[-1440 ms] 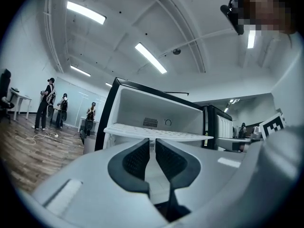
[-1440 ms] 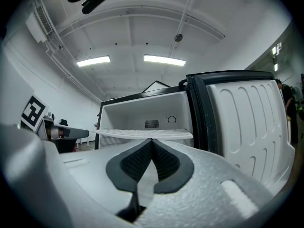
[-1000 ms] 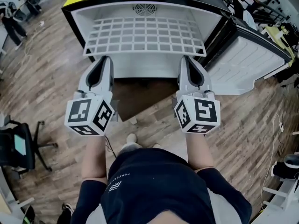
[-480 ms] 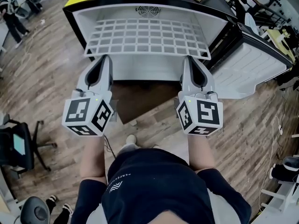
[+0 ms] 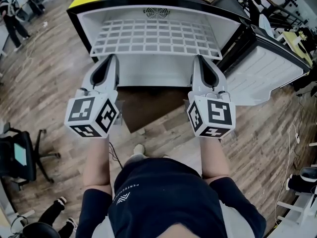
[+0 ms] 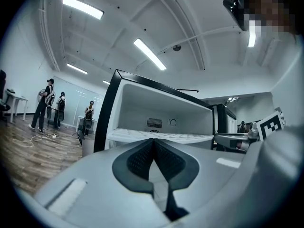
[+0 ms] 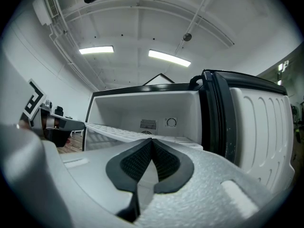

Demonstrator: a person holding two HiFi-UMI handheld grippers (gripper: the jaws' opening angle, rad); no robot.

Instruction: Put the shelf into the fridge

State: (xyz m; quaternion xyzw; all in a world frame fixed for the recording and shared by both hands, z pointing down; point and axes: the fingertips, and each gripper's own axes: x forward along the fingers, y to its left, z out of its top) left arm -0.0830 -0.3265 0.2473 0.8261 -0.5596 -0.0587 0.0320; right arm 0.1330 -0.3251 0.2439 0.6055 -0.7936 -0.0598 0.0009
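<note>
- Vs. a sec ago: the white wire-grid shelf (image 5: 156, 36) sits slightly deeper in the open white fridge with black frame (image 5: 148, 3). Both grippers have moved fwd with it, and their marker cubes show a bit higher in the head view.
- Also changed: a bystander's legs now show at the bottom-left of the head view, near the black office chair (image 5: 20, 155).
- Shelf position: most of it is inside the fridge cavity. Only its front rim sticks out of the opening, towards the person.
- Shelf orientation: it lies flat, approx. level. Its long axis runs left-right across the opening, and its back edge points at the round fan grille (image 5: 154, 12) in the rear wall.
- Left gripper (image 5: 106, 59): holds the front rim near the shelf's left corner. In the left gripper view the dark ribbed pads (image 6: 141, 159) meet at the tips (image 6: 153, 140) with the shelf (image 6: 161, 136) right there. The jaws are easing apart a little.
- Right gripper (image 5: 200, 58): holds the front rim near the right corner. In the right gripper view the jaws are pressed together at the tips (image 7: 151, 140), on the rim of the shelf (image 7: 118, 133).
- Arms: both forearms, left (image 5: 97, 165) and right (image 5: 214, 157), reach straight fwd, roughly parallel and well apart. The grippers point into the fridge.
- Fridge door (image 5: 267, 66) stands open at the right, beside the right gripper.
- Wood-plank floor (image 5: 49, 83) lies under everything.
</note>
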